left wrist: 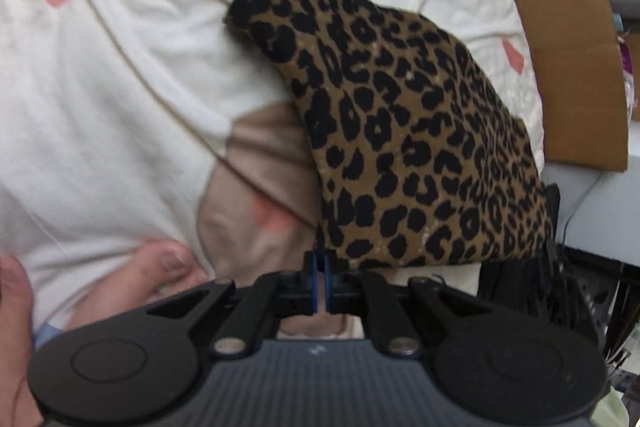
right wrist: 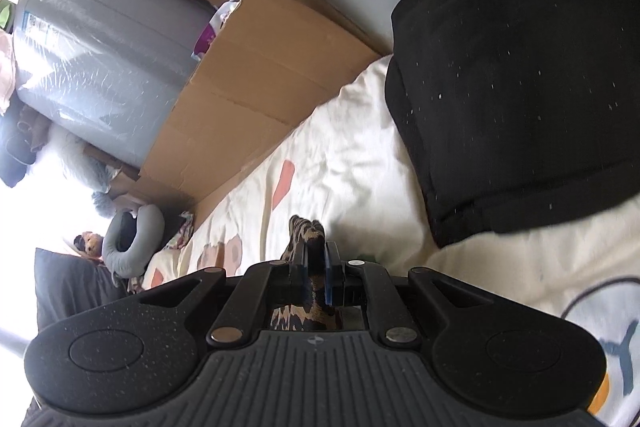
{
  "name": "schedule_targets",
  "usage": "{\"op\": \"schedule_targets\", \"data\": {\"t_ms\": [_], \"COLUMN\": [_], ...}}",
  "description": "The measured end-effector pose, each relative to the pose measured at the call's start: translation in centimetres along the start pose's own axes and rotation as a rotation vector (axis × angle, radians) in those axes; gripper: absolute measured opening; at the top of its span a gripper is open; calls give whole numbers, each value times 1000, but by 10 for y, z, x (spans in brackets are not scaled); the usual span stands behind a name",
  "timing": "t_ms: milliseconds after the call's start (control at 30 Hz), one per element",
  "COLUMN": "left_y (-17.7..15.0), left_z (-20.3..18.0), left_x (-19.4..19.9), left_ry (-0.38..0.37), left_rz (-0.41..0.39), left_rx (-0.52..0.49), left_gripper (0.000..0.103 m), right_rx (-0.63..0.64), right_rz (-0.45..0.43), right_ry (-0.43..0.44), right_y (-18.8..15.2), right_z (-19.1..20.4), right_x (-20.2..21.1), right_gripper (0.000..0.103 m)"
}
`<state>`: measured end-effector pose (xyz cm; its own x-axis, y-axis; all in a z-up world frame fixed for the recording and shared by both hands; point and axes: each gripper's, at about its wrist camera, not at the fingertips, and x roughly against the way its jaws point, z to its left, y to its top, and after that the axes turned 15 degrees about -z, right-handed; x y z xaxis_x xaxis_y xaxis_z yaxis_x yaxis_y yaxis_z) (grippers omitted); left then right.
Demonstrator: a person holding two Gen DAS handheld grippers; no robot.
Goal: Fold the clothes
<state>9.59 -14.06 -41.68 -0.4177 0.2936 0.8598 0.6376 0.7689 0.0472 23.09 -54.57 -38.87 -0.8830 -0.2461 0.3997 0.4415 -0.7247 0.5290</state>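
Cream bedspread [left wrist: 120, 87] under leopard-print garment [left wrist: 400, 131] (both grippers clamp it).

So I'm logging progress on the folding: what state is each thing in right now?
Leopard-print garment: lifted at its near edge, partly lying on the bedsheet.
Left gripper: shut on the garment's corner.
Right gripper: shut on leopard-print fabric.
Black garment: folded, lying on the bed.
Cardboard box: open, flap up.
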Motion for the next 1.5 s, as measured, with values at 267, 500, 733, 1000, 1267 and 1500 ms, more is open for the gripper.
{"op": "schedule_targets", "data": {"t_ms": [267, 500, 733, 1000, 1267, 1500], "left_y": [-14, 0, 22, 33, 56, 65], "left_z": [-13, -30, -46, -92, -150, -183], "left_x": [-15, -7, 12, 9, -12, -40], "left_ry": [-39, -9, -12, -66, -127, -152], "left_rz": [79, 70, 30, -13, -92, -172], "left_rx": [-72, -206, -332, -624, -925, -1137], "left_gripper": [3, 17, 39, 45, 51, 59], "right_rx": [43, 118, 60, 19, -14, -29], "right_rz": [-10, 8, 45, 72, 100, 137], "right_ry": [-61, -86, -111, -131, -136, -144], "right_y": [9, 2, -17, -40, -60, -77], "right_z": [-7, -7, -20, -30, -33, -36], "right_x": [-7, 1, 12, 29, 38, 36], "right_gripper": [7, 41, 41, 41, 41, 41]}}
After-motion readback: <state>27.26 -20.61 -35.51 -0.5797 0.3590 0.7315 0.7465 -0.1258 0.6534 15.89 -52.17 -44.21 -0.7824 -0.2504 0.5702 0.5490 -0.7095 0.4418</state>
